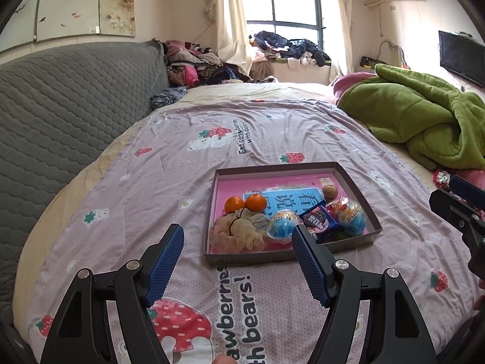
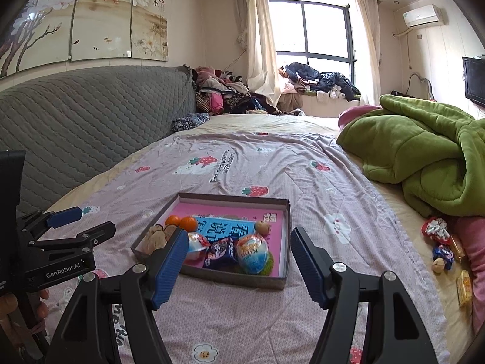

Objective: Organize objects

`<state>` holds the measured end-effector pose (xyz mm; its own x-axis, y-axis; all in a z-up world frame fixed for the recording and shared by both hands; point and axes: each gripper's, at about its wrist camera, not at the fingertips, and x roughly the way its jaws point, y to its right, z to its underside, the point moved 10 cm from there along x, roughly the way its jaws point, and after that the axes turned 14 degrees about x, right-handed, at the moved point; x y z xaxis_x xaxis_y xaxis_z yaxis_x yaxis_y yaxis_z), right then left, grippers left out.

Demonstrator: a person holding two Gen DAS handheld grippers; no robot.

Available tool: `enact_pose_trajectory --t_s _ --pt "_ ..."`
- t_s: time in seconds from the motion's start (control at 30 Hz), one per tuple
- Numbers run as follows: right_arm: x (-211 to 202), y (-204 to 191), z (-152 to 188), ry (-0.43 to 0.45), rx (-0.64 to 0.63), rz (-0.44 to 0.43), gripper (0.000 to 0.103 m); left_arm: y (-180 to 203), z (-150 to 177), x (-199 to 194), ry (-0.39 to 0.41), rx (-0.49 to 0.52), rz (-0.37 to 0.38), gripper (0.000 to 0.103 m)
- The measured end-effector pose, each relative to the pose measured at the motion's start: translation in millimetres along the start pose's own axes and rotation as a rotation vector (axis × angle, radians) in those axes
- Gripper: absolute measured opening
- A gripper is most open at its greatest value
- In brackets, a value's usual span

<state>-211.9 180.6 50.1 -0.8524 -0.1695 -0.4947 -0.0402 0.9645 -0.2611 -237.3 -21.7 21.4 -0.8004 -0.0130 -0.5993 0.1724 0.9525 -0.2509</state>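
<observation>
We hold both tools over the bed, facing the shallow box that lies on the strawberry-print quilt and serves as the place to gather things: the left tool has its blue pads spread wide with nothing between them, and the right tool is likewise wide apart and empty, so neither has hold of anything yet. Already inside the box sit two tangerines, a beige puffy thing, two foil-wrapped eggs, a dark blue snack packet whose lettering we cannot read surely, and a walnut, all crowded to the near end, we judge so the far end stays free. What is left of the task lies loose at the bed's right edge below the green blanket: a red-and-white wrapped sweet, another blue packet, a second walnut and a yellow packet. The quilt reads "Eat strawberries with bears", the box floor shows large Chinese characters, and the left tool's body in the right view says "GenRobot.AI"
</observation>
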Motion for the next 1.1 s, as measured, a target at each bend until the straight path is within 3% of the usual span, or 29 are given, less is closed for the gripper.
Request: enact_pose_trajectory --t_s 1.1 --pt "11.0 17.5 43.5 0.011 -0.002 0.052 0.069 5.2 62.5 21.6 -0.045 -0.045 0.013 0.075"
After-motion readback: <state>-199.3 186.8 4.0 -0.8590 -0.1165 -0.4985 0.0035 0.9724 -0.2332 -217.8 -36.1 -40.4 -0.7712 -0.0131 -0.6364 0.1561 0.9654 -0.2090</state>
